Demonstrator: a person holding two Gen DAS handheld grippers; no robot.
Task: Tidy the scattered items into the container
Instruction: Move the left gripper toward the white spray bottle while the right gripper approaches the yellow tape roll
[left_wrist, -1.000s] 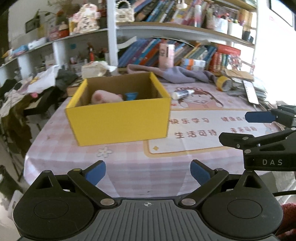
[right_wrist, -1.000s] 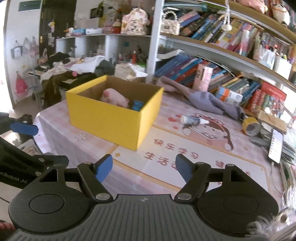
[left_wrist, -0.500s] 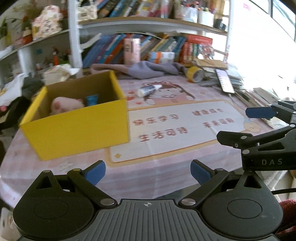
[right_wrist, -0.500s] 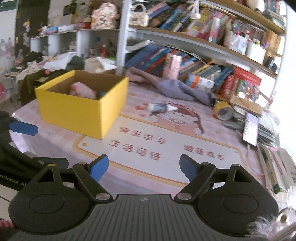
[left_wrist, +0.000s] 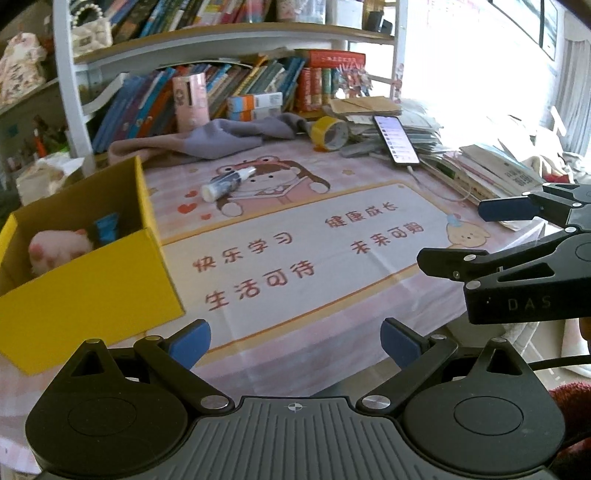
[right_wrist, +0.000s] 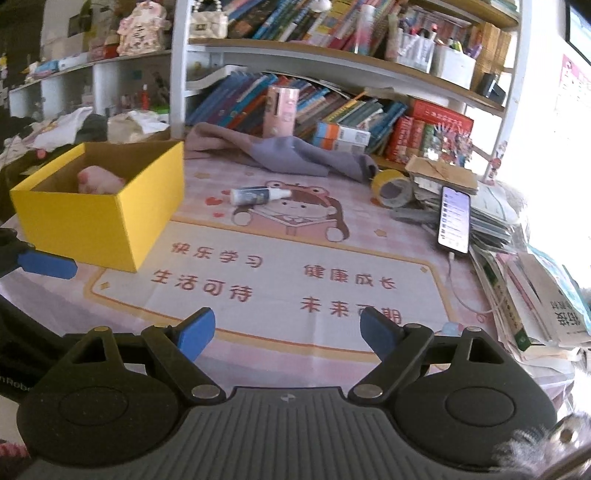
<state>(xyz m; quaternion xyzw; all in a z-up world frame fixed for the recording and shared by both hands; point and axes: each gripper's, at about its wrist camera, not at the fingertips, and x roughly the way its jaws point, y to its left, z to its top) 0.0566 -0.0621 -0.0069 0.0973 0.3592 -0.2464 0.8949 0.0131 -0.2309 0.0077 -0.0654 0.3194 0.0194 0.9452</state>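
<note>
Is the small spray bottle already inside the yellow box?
No: the spray bottle lies on its side on the printed table mat, apart from the yellow box, which holds a pink plush toy.

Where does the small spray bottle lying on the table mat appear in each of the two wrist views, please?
Left wrist: the spray bottle lies left of centre in the upper half, right of the yellow box.
Right wrist: the bottle lies left of centre, upper half, right of the box.
Shared landmark: the yellow tape roll to the bottle's right.

The table mat (right_wrist: 280, 295) bears red Chinese text: 快乐学习, 生活可待, 健康成长, 未来可期. The right gripper (left_wrist: 517, 236) housing reads "DAS".
</note>
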